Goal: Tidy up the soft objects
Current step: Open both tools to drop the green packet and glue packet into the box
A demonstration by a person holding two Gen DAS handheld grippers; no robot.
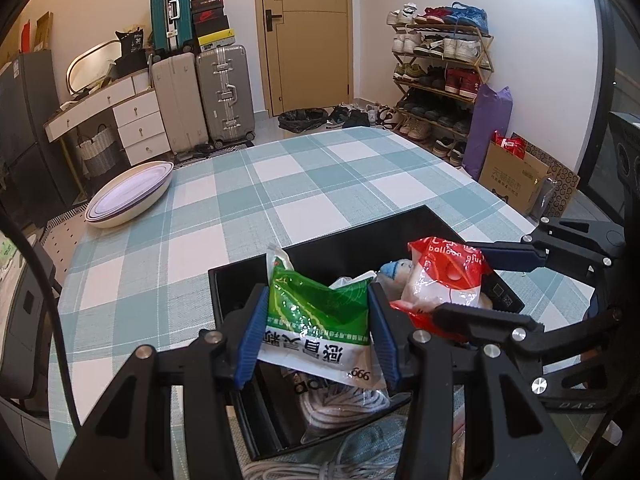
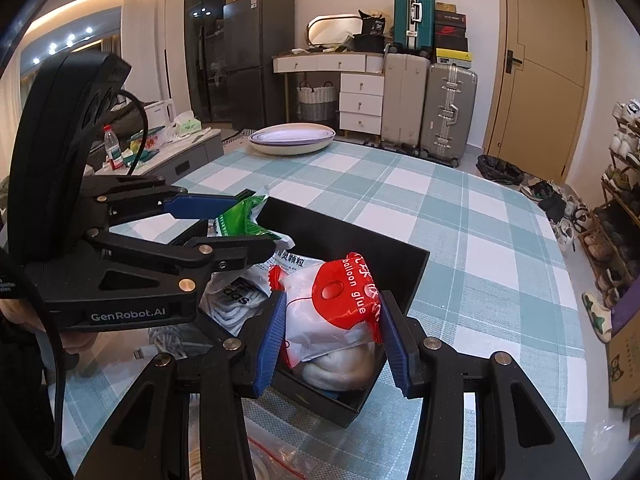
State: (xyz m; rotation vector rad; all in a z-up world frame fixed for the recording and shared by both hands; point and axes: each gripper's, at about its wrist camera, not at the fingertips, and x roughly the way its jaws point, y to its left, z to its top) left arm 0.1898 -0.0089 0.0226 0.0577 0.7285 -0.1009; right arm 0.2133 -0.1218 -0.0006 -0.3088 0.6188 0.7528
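Both tongs are closed on packets above the black box (image 1: 320,248), which sits near the desk's (image 1: 200,208) front edge. Left tongs (image 1: 318,332) grip the green-and-white packet (image 1: 316,320) across its width, pads on either side; its long axis runs away from the tongs, printed end nearest. Right tongs (image 2: 332,336) clamp the red-topped "balloon glue" packet (image 2: 340,308) likewise, directly over the box's right portion. Each packet hangs just above or partly within the box; contact with contents below cannot be confirmed. White rope bundle (image 1: 344,404) lies beneath the left packet. Judgement: deposit is straight down; neither arm needs to travel sideways.
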